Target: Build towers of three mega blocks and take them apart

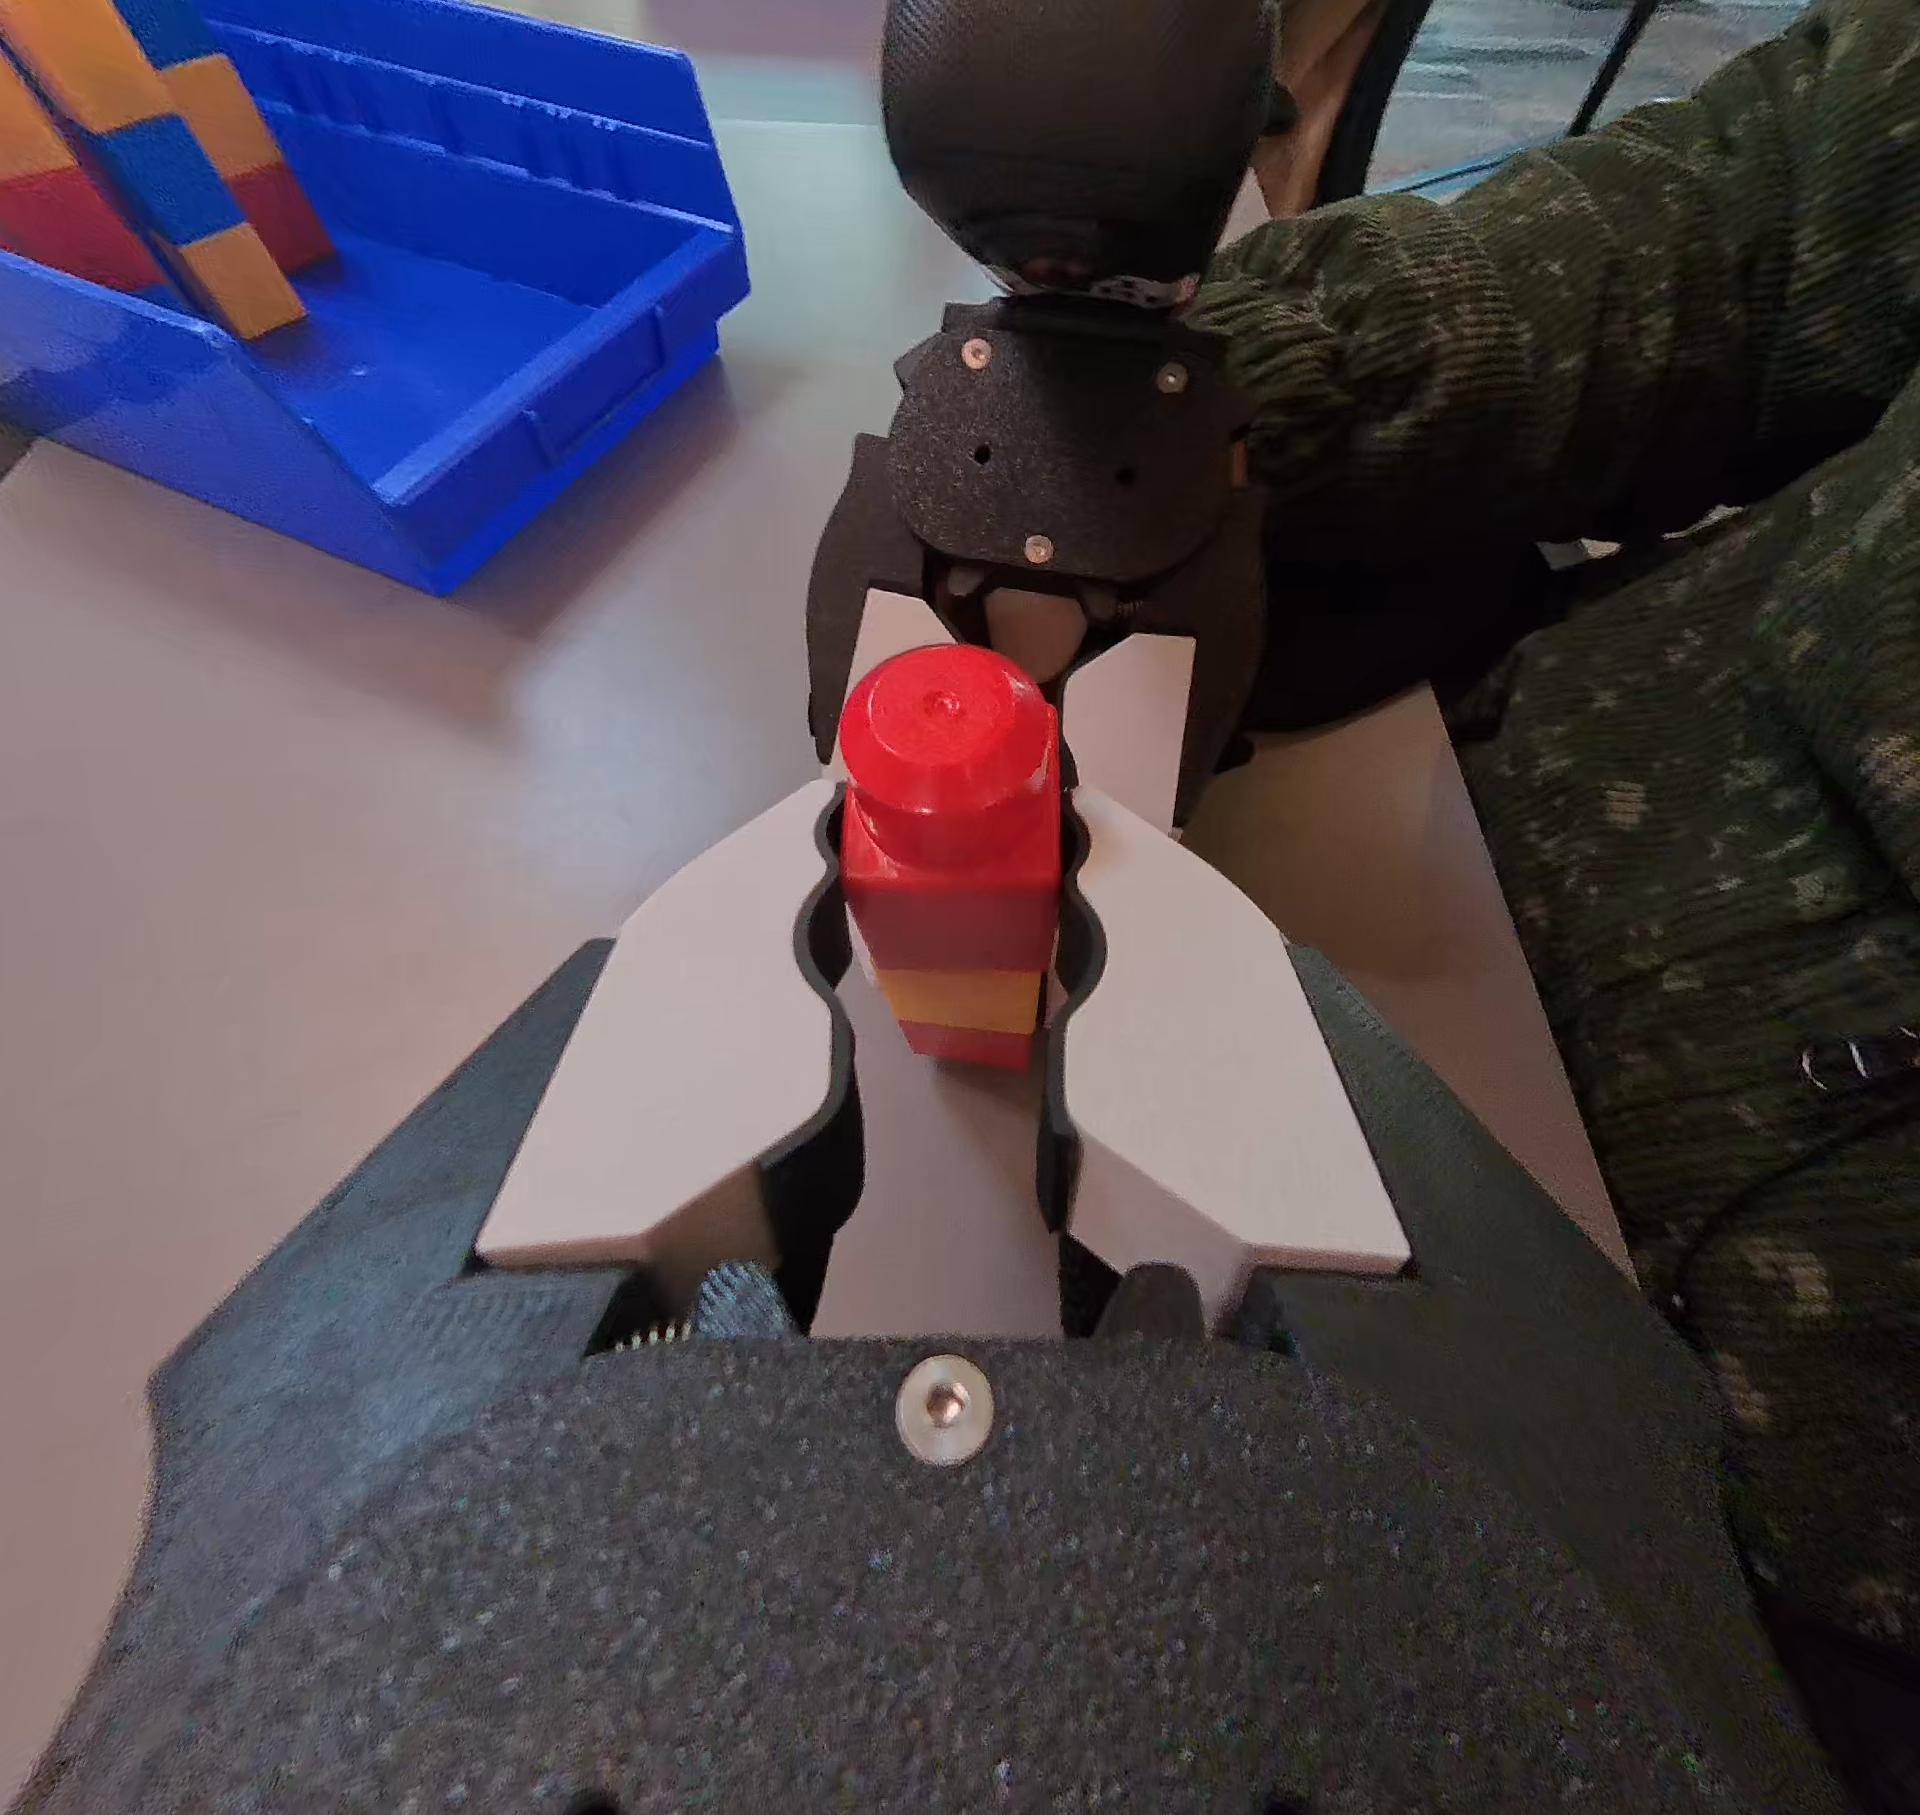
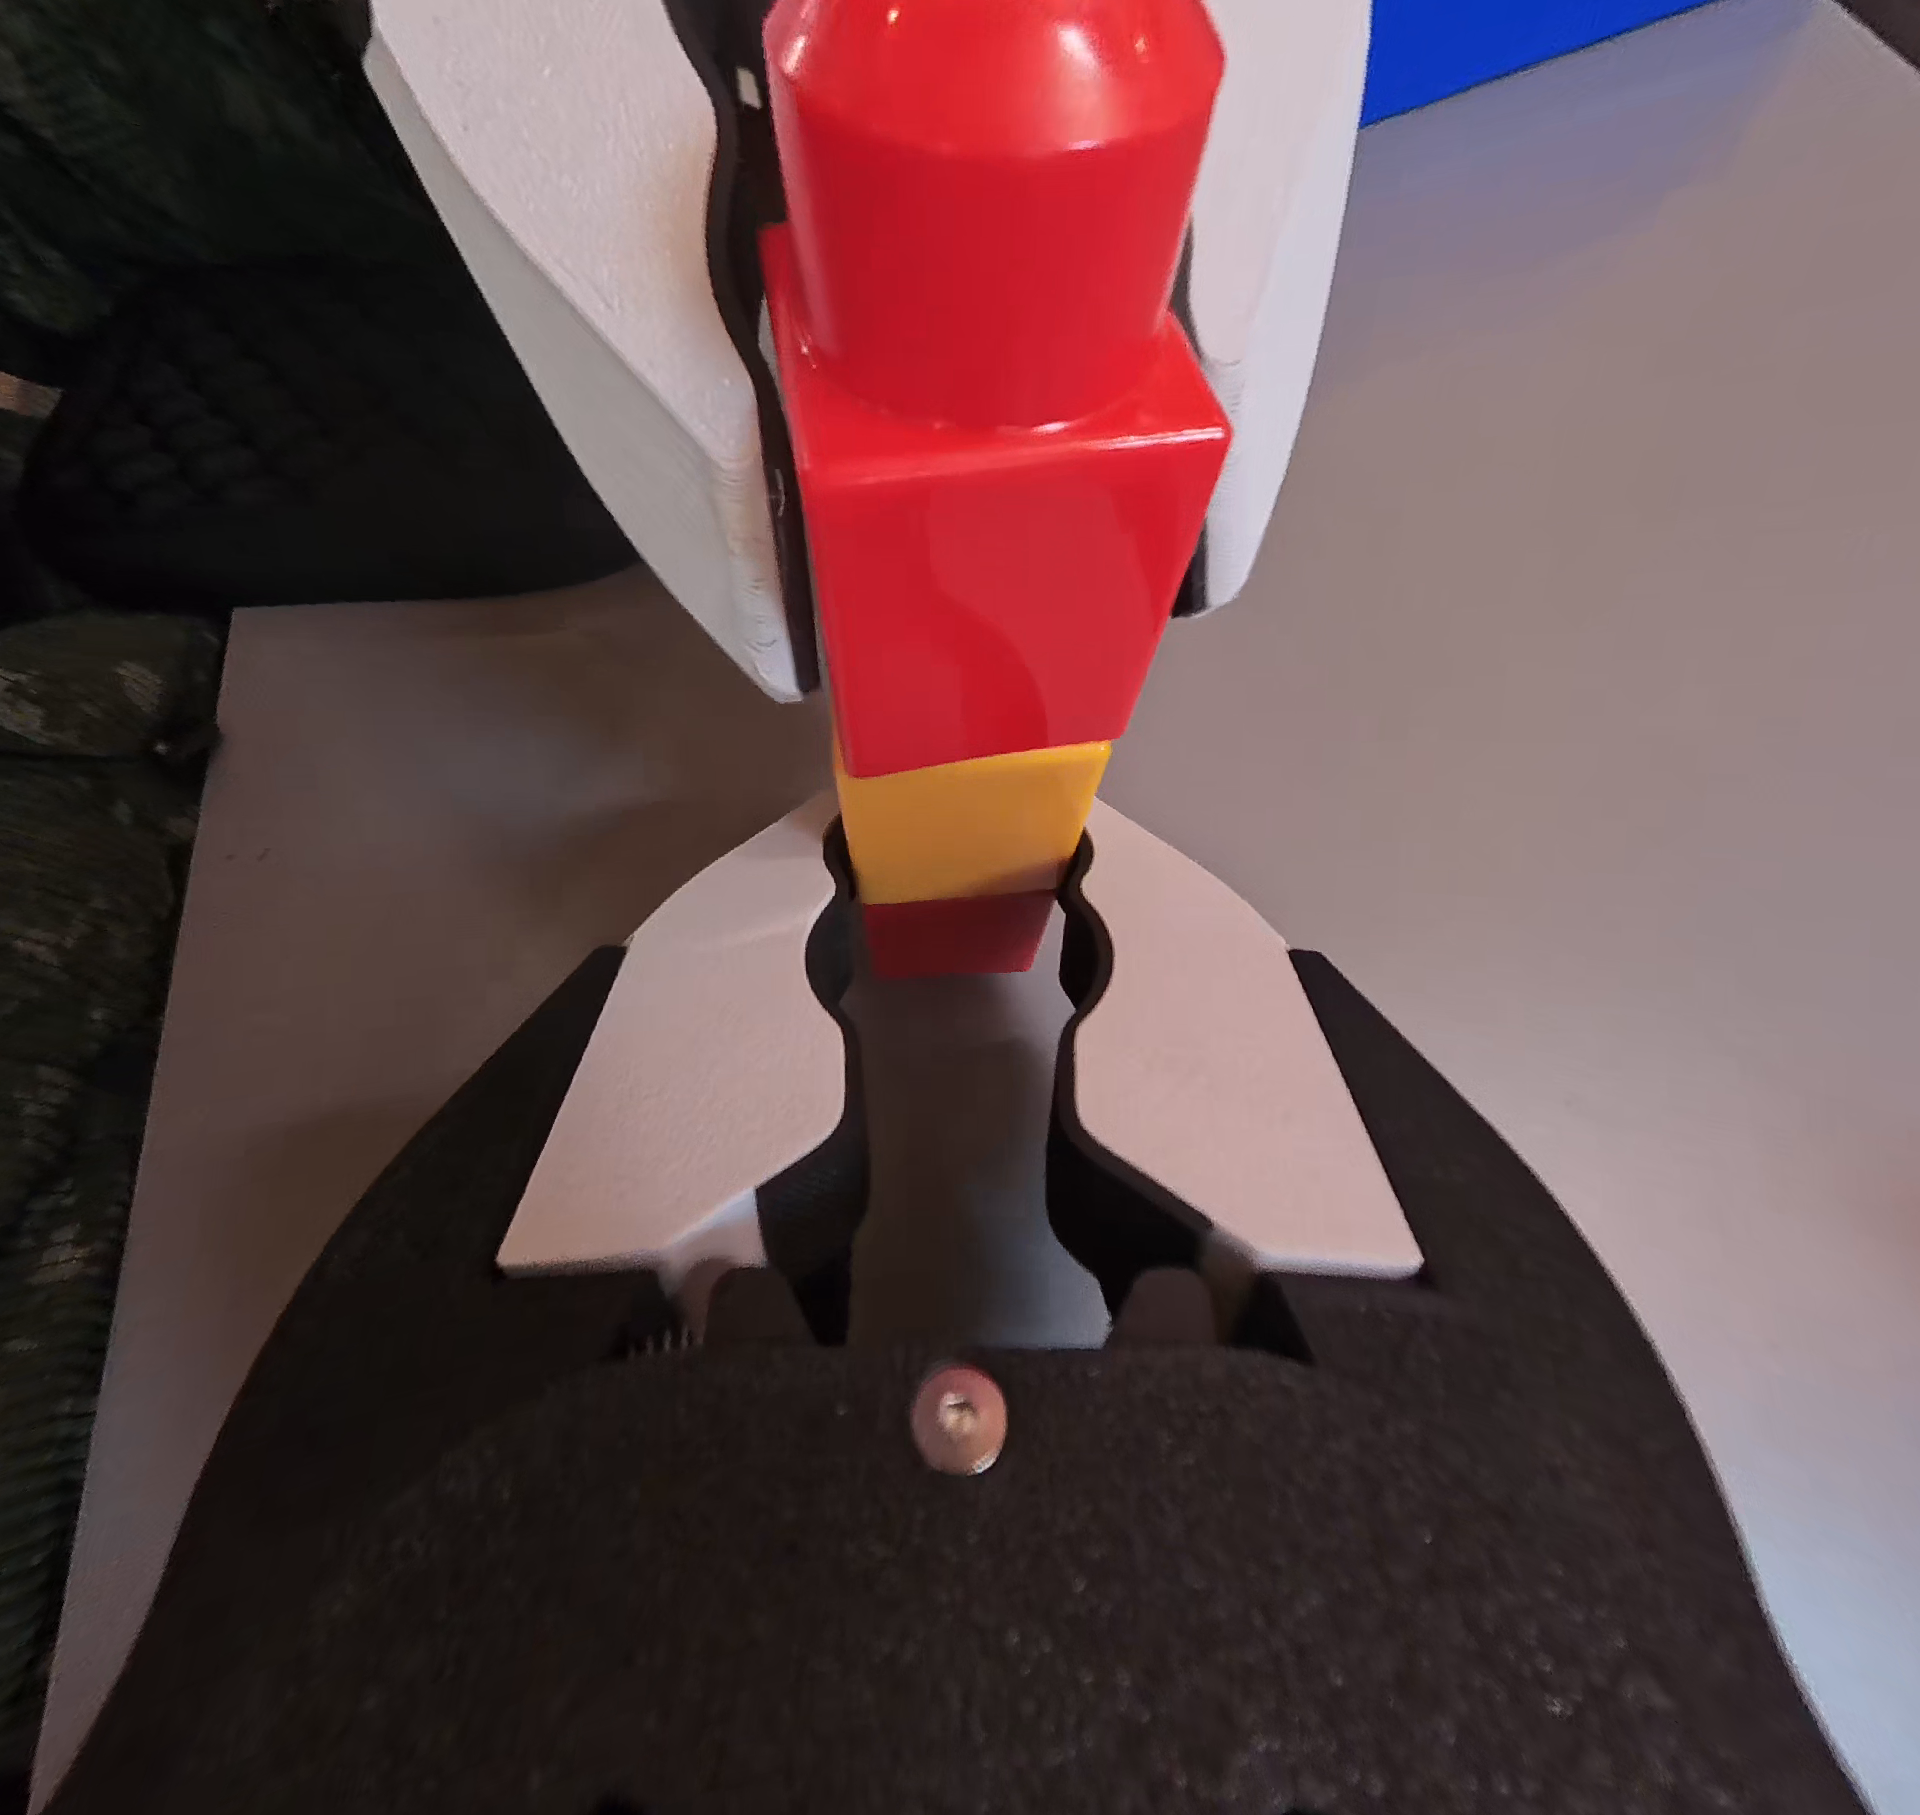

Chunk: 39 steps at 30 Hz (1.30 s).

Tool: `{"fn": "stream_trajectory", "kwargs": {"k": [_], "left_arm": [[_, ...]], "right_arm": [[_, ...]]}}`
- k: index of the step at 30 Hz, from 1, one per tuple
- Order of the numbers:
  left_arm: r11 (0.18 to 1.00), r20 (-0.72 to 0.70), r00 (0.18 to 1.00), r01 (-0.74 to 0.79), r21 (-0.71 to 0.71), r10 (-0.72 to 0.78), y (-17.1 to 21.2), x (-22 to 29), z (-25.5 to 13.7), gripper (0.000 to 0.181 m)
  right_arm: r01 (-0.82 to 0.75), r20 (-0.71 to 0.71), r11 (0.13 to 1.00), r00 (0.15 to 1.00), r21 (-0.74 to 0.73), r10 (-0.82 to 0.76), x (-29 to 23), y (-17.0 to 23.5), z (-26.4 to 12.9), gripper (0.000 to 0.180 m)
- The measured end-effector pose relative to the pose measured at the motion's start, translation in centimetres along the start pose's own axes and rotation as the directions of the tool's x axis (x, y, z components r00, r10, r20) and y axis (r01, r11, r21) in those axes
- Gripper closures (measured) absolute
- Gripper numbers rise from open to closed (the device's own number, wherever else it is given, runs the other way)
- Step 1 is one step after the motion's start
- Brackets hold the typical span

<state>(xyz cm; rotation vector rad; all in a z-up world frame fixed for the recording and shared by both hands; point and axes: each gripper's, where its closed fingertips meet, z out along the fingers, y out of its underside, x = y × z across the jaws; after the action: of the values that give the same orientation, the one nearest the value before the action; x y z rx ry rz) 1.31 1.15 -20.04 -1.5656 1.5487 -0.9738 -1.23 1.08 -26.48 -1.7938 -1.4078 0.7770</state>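
Right wrist view: right hand-held gripper [image 2: 961,872] pinches the upright tower's yellow block [image 2: 966,815]; left hand-held gripper [image 2: 987,456] clamps the red top block [image 2: 997,560].

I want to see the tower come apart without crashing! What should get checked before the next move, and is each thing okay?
1. Left gripper shut on the top red block: ok.
2. Right gripper fingers at the yellow block: ok, though how firm the grip is, cannot tell.
3. Tower of three upright: ok.
4. Bottom red block resting on the table: cannot tell.
5. Blue bin away from the tower: ok.
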Motion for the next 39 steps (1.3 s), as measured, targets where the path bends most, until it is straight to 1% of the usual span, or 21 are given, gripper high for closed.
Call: {"fn": "stream_trajectory", "kwargs": {"k": [6,12,16,19,21,23,26,39], "left_arm": [[1.0,-0.073,0.997,-0.011,-0.002,0.011,0.1,1.0,-0.4,0.144],[1.0,-0.082,0.997,-0.008,0.02,0.01,-0.1,1.1,-0.5,0.144],[0.998,-0.047,0.999,0.022,0.06,-0.019,-0.7,0.1,-0.9,0.144],[0.999,-0.04,0.999,0.013,0.035,-0.012,-0.1,-0.1,-0.5,0.144],[0.999,-0.045,0.999,0.005,0.039,-0.003,-0.1,0.1,-0.1,0.144],[0.998,-0.059,0.998,-0.01,0.06,0.013,-0.4,0.4,-0.3,0.144],[0.995,-0.091,0.996,0.002,0.098,0.007,-1.0,0.7,-0.9,0.144],[0.993,-0.138,0.989,-0.039,0.115,0.055,-0.9,1.7,-1.1,0.144]], "right_arm": [[0.015,0.063,1.0,0.998,0.009,-0.016,-1.2,-0.2,0.0,0.143],[0.022,0.072,1.0,0.997,0.018,-0.023,-1.4,-0.4,0.0,0.143],[-0.002,0.028,0.997,1.0,0.075,0.0,-0.5,-1.2,-0.4,0.142],[-0.014,-0.002,0.987,1.0,0.162,0.015,0.2,-2.7,-1.3,0.134],[0.008,-0.011,0.987,1.0,0.16,-0.006,0.1,-2.7,-1.6,0.143],[0.032,-0.019,0.987,0.999,0.159,-0.029,-0.1,-2.8,-1.8,0.143],[0.024,0.013,0.977,1.0,0.212,-0.027,-0.5,-3.7,-2.6,0.143],[0.035,0.059,0.974,0.997,0.225,-0.05,-1.4,-3.8,-2.6,0.143]]}}
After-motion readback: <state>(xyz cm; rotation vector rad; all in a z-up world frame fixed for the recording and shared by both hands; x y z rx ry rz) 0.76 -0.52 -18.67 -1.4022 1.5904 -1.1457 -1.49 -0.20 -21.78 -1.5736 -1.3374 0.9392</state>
